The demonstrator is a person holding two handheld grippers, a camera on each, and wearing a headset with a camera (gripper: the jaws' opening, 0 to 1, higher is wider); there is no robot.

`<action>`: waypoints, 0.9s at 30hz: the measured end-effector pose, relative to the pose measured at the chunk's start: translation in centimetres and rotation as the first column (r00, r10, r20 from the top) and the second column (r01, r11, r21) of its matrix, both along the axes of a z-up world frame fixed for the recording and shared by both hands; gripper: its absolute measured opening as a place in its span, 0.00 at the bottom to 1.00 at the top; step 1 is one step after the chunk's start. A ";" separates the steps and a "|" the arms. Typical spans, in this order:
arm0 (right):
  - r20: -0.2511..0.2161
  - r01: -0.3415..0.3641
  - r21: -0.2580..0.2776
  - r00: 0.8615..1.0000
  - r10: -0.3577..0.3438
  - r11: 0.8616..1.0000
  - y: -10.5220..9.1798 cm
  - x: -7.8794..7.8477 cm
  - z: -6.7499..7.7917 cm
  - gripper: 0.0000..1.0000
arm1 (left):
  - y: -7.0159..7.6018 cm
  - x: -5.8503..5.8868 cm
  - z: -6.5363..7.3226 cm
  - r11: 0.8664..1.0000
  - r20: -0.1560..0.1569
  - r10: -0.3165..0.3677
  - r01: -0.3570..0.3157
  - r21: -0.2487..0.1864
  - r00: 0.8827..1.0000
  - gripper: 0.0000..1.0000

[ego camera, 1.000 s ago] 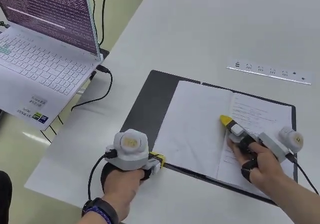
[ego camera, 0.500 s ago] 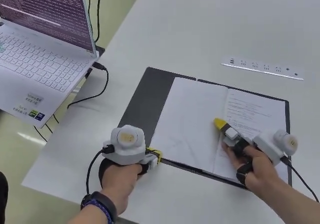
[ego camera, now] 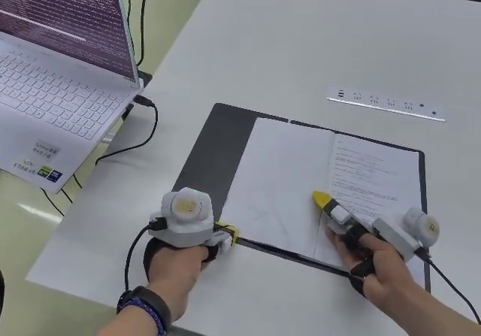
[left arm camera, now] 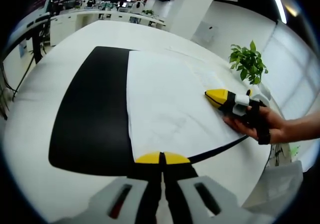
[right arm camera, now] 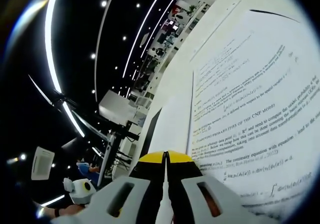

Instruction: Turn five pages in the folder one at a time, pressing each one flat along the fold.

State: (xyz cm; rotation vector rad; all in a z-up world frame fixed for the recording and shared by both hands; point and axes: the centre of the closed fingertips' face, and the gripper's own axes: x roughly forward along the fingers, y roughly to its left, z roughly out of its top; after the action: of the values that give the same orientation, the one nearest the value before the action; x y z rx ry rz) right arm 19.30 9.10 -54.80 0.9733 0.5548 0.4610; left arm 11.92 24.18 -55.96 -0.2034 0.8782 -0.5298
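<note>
Two closed-up tools, L tool [ego camera: 228, 235] at folder [ego camera: 214, 155] edge, R tool [ego camera: 321, 198] on fold [ego camera: 328, 163]

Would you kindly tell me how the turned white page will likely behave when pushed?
The turned page looks a thin single sheet, so probably floppy and light. It lies nearly flat on the black folder, so the shut right gripper should slide along it, though hard pushing may wrinkle it.

Laptop [ego camera: 60, 88], cable [ego camera: 143, 145] left of folder [ego camera: 207, 155] — open table [ego camera: 301, 43] beyond, past socket strip [ego camera: 385, 104]
</note>
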 end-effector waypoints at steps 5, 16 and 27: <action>-0.003 -0.010 -0.003 1.000 0.010 1.000 0.3 -1.1 -0.2 0.00 | 0.0 -0.1 0.1 1.000 0.001 -0.005 0.005 0.005 1.000 0.00; -0.012 -0.018 -0.005 1.000 0.017 1.000 0.9 -3.3 0.2 0.00 | 0.0 -0.1 0.0 1.000 0.003 -0.012 0.012 0.005 1.000 0.00; -0.022 -0.032 -0.013 0.999 0.031 0.999 1.4 -4.9 0.6 0.00 | 0.0 -0.1 0.0 1.000 0.002 -0.019 0.019 0.006 1.000 0.00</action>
State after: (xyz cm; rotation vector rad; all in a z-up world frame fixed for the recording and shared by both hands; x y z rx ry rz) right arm 14.41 10.46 -54.21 0.9594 0.5932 0.4748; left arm 11.85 24.13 -55.91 -0.1889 0.8804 -0.5452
